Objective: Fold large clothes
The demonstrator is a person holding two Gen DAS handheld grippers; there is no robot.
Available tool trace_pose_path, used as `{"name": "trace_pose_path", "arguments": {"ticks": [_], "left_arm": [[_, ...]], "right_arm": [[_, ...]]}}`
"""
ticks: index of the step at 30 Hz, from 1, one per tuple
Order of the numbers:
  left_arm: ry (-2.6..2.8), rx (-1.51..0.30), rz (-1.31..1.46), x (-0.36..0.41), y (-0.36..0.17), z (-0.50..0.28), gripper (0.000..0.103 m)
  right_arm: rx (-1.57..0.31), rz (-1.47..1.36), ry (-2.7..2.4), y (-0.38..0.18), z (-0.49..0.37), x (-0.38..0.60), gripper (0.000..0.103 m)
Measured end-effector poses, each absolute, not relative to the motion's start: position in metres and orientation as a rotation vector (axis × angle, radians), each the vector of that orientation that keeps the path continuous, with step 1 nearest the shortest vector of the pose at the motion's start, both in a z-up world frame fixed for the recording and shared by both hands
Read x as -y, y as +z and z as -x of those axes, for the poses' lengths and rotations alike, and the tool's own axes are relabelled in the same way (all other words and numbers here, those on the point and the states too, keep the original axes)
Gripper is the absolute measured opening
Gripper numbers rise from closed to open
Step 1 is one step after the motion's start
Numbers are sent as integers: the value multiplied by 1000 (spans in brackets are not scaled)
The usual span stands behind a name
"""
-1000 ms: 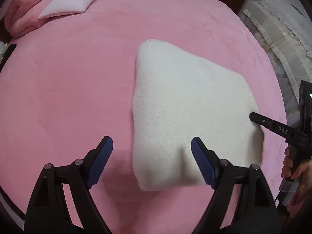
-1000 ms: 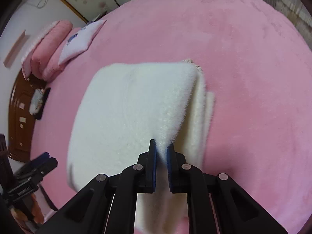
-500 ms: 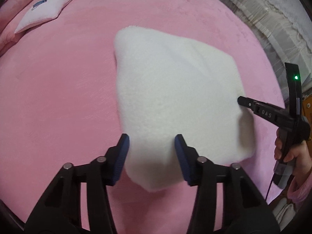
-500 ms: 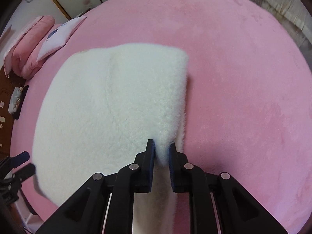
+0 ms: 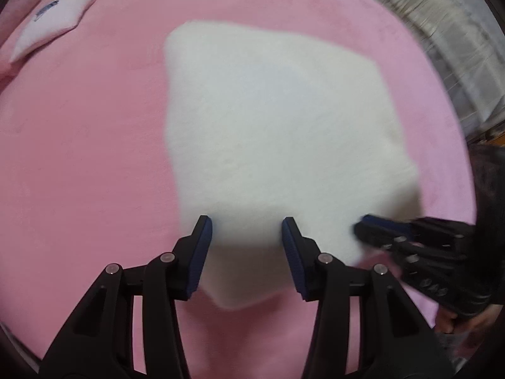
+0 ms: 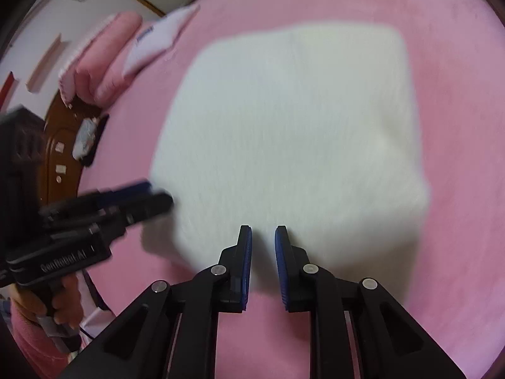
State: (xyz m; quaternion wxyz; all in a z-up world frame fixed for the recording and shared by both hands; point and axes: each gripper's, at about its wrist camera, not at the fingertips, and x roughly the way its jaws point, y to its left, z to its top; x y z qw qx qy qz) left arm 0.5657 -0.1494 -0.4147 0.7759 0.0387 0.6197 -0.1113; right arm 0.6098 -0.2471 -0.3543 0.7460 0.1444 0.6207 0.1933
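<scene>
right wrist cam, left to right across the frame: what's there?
Wooden headboard → left gripper → white folded garment → bare pink bedspread. The pillows upper left overlap, so they are left out.

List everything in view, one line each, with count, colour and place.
folded garment: one, white and fluffy, lying flat on the bed near its close edge.
bed cover: one, pink, under everything.
cushion: one, white with a blue mark, at the far end of the bed.
rolled bedding: one, pink, beside the cushion.
wooden furniture: one, brown, beside the bed.
left gripper: one, black with blue pads, open over the garment's near corner.
right gripper: one, black with blue pads, slightly open, holding nothing.
</scene>
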Motion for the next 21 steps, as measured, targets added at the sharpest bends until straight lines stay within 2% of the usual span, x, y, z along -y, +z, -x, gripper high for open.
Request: {"name": "trace_pose_path", "arguments": {"ticks": [1,5,11,15,17,18,19,21], "left_arm": [[-247,-1352,-34,139,-423,-565,47],[-253,-1347,5,129,-432,-564,48],[-252,-1339,23,124,-454,-567,54],[-254,-1287,-6,123,-451,-559,57],[-232,-1274,-25,128,-436,-555,49],[-231,-1254,-37,132,-427,-553,39],[-236,-1222,-68,137,-416,-551,24],[-297,-1201,-100,149,-401,-548,16]], "right_arm": [[-1360,-328,410,-358,-604,247,15],[-1367,-331,357,-382,-580,250,2],[-1302,-114,232,-389,-554,272,0],[-1311,-99,199,-393,-549,274,0],[-1290,-67,214,-380,-562,257,0],[-1242,-93,260,-366,-562,250,0],[-1207,-131,302,-355,-555,244,0],[-1131,-214,410,-345,-556,243,0]]}}
